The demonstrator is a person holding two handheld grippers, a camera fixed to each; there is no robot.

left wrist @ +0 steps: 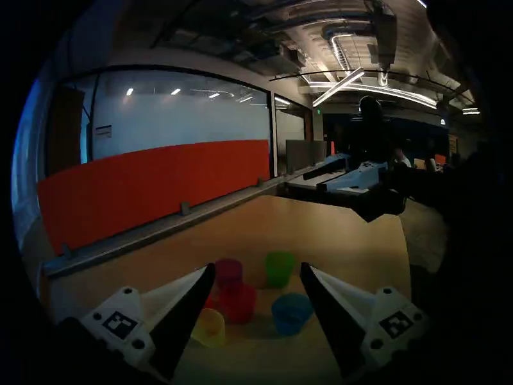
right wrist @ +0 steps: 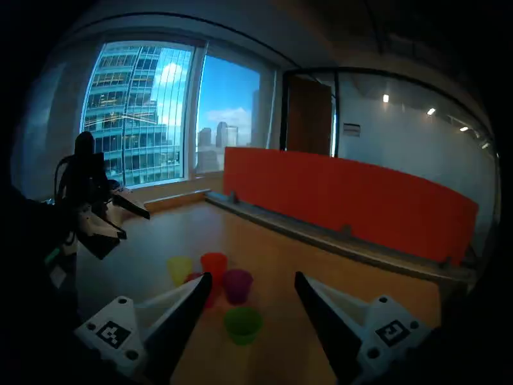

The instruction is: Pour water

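Blue cup (left wrist: 292, 312), left gripper view, near red cup (left wrist: 240, 303)

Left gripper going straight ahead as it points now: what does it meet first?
Likely the red cup or the blue cup, the nearest ones between the open left gripper's fingers; depth is unclear.

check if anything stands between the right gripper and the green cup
Nothing visible does. The green cup sits on the table just ahead of the right gripper, whose jaws are open; the purple cup and red cup stand behind it.
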